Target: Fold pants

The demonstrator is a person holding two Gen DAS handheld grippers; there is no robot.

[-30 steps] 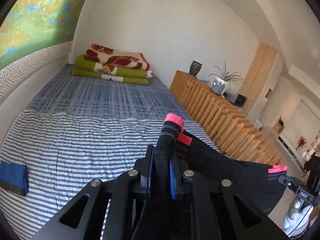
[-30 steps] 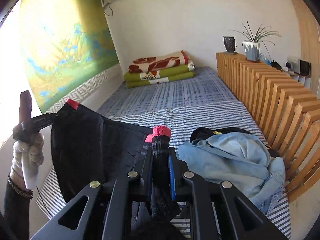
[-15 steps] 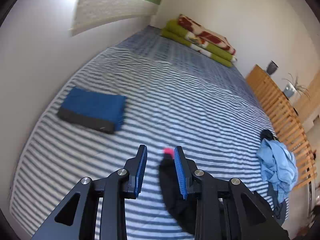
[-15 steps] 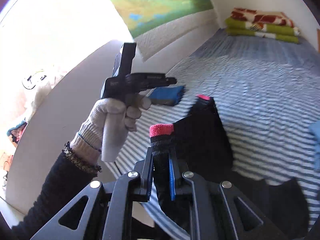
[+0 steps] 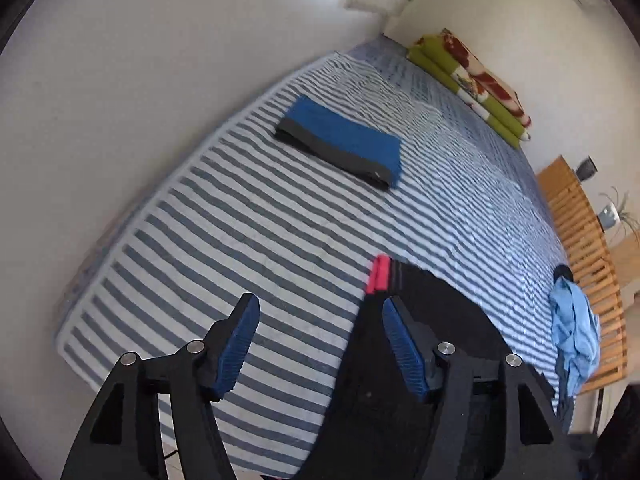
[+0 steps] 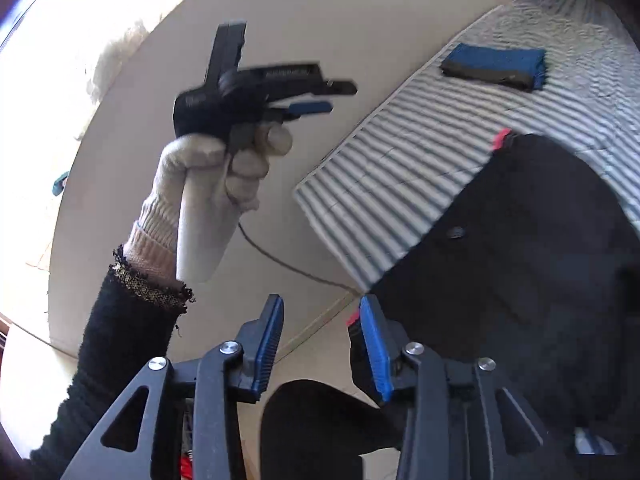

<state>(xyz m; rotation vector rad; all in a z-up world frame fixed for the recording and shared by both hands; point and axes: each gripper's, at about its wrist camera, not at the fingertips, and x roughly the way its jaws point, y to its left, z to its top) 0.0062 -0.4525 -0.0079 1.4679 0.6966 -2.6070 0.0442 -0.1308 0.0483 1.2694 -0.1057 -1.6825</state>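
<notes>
Black pants (image 5: 424, 320) with pink cuffs (image 5: 378, 274) lie spread on the striped bed (image 5: 280, 240) near its front corner. My left gripper (image 5: 320, 340) hovers over the bed with its jaws opening; only striped sheet shows between them, and the pants' edge lies by the right finger (image 5: 400, 344). In the right wrist view the pants (image 6: 520, 240) hang over the bed's corner (image 6: 400, 184). My right gripper (image 6: 320, 340) has its jaws opening; a pink cuff (image 6: 352, 320) rests loosely against one pad (image 6: 372, 344), the other pad apart. The left gripper (image 6: 336, 98) is held in a gloved hand (image 6: 208, 176).
A folded blue and grey garment (image 5: 340, 140) lies further up the bed by the wall. Light blue clothes (image 5: 572, 332) are heaped at the bed's right edge beside a wooden slatted rail (image 5: 580, 232). Folded green and red blankets (image 5: 472, 80) sit at the far end.
Both grippers swung down and left toward the bed's near corner. Their jaws, shut on the pink-cuffed legs before, have parted, and the pants now lie on the bed.
</notes>
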